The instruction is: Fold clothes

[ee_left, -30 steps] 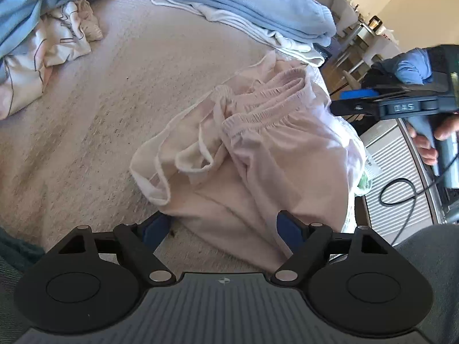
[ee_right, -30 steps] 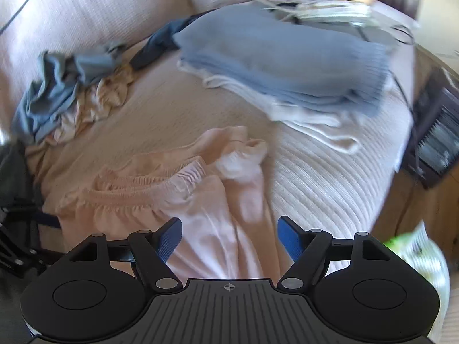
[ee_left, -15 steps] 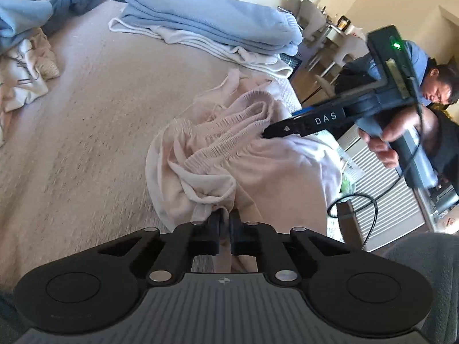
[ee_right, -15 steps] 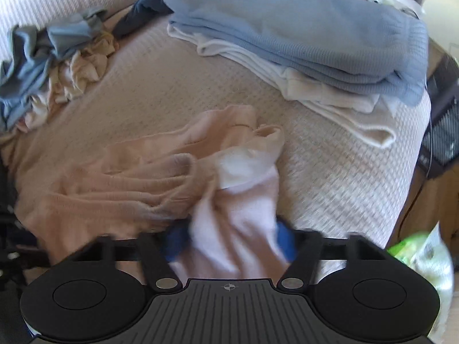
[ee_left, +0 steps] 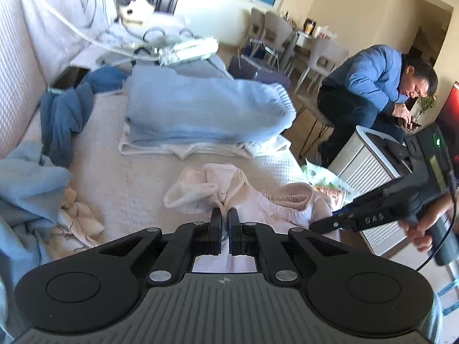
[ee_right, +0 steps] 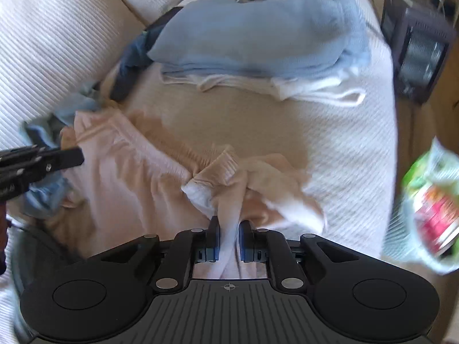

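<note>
a: left wrist view: any writing to read?
b: only "das" on the right hand-held gripper (ee_left: 315, 225), at the right edge.
a: grips?
b: left hand-held gripper (ee_left: 225, 215) is pinched together on the pink shorts (ee_left: 258, 203). right one's jaws are closing, a bunched fold of the shorts between them and pressed by the pads.
a: where are the shorts?
b: near the front edge of the bed (ee_right: 243, 120), lifted at both grips.
a: open room?
b: bare bedspread between the shorts and the folded blue stack (ee_right: 252, 37); loose clothes (ee_left: 31, 189) crowd the left side.
</note>
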Available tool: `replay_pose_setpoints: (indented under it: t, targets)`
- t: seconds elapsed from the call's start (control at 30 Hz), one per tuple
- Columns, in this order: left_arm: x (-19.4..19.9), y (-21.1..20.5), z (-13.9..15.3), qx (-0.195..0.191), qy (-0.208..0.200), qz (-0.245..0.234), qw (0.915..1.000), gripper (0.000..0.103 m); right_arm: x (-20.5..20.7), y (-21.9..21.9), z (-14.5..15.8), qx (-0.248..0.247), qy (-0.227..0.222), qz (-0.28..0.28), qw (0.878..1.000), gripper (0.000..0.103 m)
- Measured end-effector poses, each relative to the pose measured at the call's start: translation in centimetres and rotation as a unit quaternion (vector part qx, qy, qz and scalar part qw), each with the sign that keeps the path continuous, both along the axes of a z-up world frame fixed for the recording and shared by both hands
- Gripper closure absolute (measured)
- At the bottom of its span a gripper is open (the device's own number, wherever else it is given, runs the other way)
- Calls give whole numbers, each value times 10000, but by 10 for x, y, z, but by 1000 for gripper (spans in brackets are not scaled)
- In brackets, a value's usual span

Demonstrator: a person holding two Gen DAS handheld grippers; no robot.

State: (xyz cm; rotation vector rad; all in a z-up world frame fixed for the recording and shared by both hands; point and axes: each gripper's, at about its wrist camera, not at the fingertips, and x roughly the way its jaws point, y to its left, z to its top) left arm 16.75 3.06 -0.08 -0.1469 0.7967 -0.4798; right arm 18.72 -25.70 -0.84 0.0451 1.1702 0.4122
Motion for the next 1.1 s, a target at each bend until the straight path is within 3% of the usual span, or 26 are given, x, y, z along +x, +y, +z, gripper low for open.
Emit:
replay_pose_setpoints:
  t: [0.07,0.13,0.2,0.23,0.27,0.3,0.33,0.5,0.63,0.77,0.8,0.87,0.9,0.93,0.97,1.0,1.1]
  targets:
    - [4,-4,-21,389,234,69,9989,99,4,3,-14,-79,37,-18,10000,85]
    - [5,-6,-48,1021,187,363,9939,98,10,4,-33,-85,120,-78,9999,83]
    - [4,-2,-66,1353,301,697,9879,94,14,1,-45,-192,114,-180,9996,70]
    - [-1,6,-68,1115,366,777,9900,86,14,-2,-48,-242,87,-193,9995,64]
    - [-5,12,-69,871,425,844,9917,80,12,-6,-48,-280,29,-205,9994,49]
    - [-8,18,-68,640,474,855,9931,65,9,-10,-46,-309,-45,-242,9992,37]
    - [-10,22,-68,470,533,809,9942,52,6,-14,-44,-300,-113,-277,9991,35]
    - [0,25,-79,-1,816,701,9942,36,-9,-42,-37,432,-84,-629,9970,29]
    - [23,12,-102,-151,1050,765,9914,36,-10,-36,-44,435,-117,-615,9971,29]
    - [32,7,-104,-528,870,738,9921,40,-6,-23,-46,426,-286,-444,9977,29]
    - [35,7,-106,-628,835,799,9913,45,-4,-19,-46,412,-354,-415,9977,29]
    - [41,9,-108,-791,830,897,9893,63,2,-14,-48,387,-430,-341,9977,29]
    - [44,9,-110,-870,836,901,9886,78,5,-11,-51,379,-423,-292,9980,31]
    - [46,9,-111,-939,844,888,9880,92,8,-7,-54,308,-409,-240,9984,35]
    - [47,9,-111,-984,858,836,9879,97,10,-6,-56,227,-446,-261,9984,52]
    - [47,10,-111,-1029,860,797,9878,98,11,-6,-57,232,-489,-293,9981,68]
    - [38,14,-101,-1224,669,753,9874,99,7,-10,-53,394,-469,-354,9975,85]
